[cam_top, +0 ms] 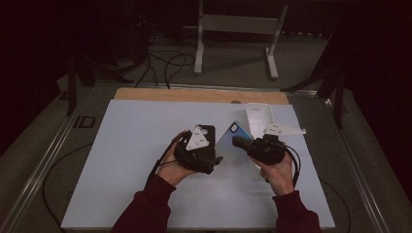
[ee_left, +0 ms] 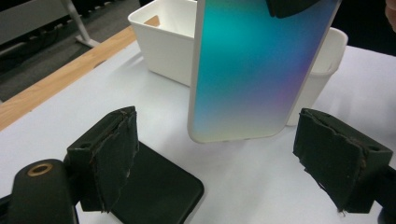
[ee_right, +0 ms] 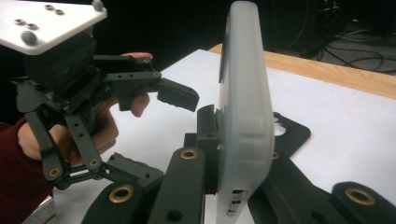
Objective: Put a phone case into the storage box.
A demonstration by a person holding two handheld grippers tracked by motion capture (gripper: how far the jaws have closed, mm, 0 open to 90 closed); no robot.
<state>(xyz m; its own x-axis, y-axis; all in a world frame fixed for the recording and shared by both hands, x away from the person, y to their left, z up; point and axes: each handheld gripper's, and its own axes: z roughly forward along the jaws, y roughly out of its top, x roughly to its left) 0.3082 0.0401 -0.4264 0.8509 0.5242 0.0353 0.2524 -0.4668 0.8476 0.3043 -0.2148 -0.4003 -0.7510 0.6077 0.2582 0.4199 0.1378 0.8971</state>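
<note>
Phone case (ee_left: 252, 70) | clamped in right gripper (cam_top: 241, 143) jaws | left gripper (ee_right: 154, 135) jaws wide apart, holding nothing

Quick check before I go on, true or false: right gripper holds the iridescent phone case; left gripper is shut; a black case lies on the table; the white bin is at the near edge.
1. The right gripper holds the iridescent case. True.
2. The left gripper is shut. False: its jaws stand open, nothing between them.
3. A black case lies on the table. True.
4. The white bin is at the near edge. False: it sits toward the far edge.
</note>
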